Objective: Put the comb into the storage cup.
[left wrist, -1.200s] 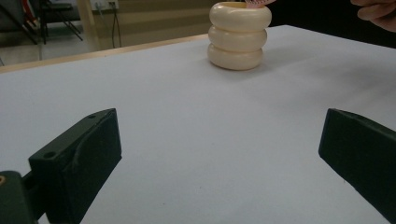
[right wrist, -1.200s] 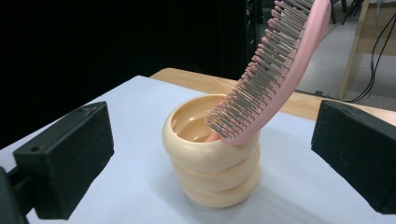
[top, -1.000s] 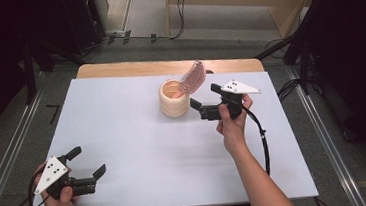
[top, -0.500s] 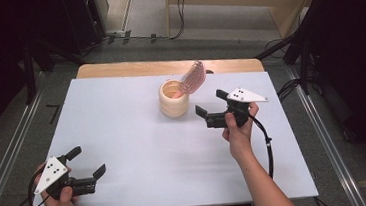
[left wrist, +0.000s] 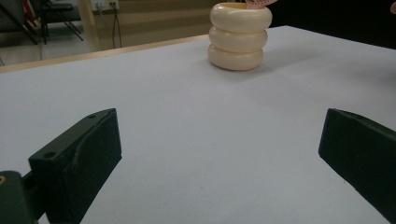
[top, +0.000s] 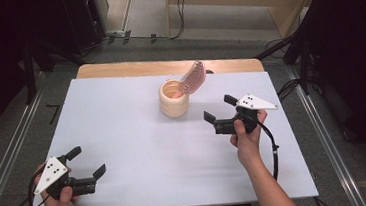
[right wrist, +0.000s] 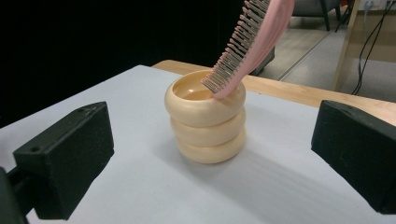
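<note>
A pink comb [top: 192, 77] stands in a cream, three-ringed holder [top: 174, 99] at the far middle of the white desk [top: 124, 138]. The comb's lower end rests inside the holder's mouth, and its long axis leans up and away toward the far right, teeth facing down and left as the right gripper view shows them [right wrist: 243, 42]. The holder [right wrist: 205, 119] lies straight ahead of the right hand-held gripper [top: 219, 114], between the lines of its two jaws and a short way beyond their tips; the jaws are spread wide, wider than the holder, and grip and touch nothing. This hand-held gripper is clearly the nearer of the two and points at the holder from the right. The left hand-held gripper [top: 87, 161] sits at the near left corner of the desk, well apart from the holder [left wrist: 240, 36], which shows far off in its own view. Its jaws are likewise spread and empty, hovering just over bare desk. Any approach to the comb would likely fall to the right hand, which needs to rise to reach the leaning upper part.
</note>
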Available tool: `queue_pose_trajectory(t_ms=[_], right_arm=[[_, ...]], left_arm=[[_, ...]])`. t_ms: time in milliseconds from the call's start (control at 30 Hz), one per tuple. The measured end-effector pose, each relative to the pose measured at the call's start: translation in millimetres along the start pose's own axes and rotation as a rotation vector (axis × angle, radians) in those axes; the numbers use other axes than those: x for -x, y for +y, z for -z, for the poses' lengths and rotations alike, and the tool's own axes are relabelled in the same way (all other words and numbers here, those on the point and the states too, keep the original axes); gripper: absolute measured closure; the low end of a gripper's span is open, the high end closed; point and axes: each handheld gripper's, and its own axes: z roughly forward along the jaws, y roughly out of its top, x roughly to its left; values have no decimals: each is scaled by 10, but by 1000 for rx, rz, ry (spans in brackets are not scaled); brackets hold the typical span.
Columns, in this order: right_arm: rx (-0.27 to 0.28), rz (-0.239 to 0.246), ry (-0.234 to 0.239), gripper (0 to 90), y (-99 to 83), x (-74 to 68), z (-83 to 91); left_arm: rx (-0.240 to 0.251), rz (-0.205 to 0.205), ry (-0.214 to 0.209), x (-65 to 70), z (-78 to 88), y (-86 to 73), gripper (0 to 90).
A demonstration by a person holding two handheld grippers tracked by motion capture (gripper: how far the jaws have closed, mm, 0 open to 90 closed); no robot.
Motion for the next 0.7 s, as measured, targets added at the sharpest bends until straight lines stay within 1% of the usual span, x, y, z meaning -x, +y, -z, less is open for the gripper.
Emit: queue_pose_trajectory(t_ms=[700], right_arm=[[11, 1, -26, 0, -170, 97, 320]], left_arm=[[0, -3, -2, 6, -2, -1, 0]])
